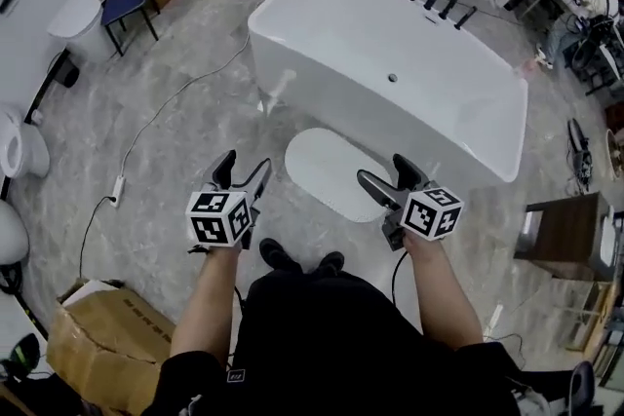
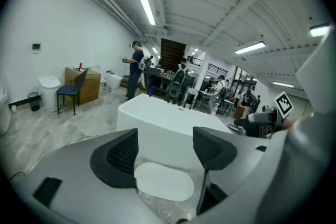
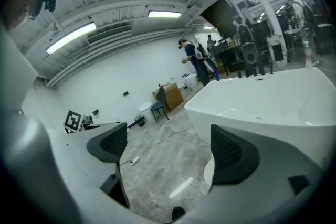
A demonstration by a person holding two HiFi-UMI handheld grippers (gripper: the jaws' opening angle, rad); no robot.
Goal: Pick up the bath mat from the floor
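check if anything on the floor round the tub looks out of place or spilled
Nothing looks spilled or damaged. The bath mat lies flat beside the bathtub. The one untidy thing is a loose cable trailing across the floor to a power strip at the left, a possible trip hazard.

The white oval bath mat (image 1: pixel 331 172) lies flat on the grey marbled floor, just beside the bathtub.
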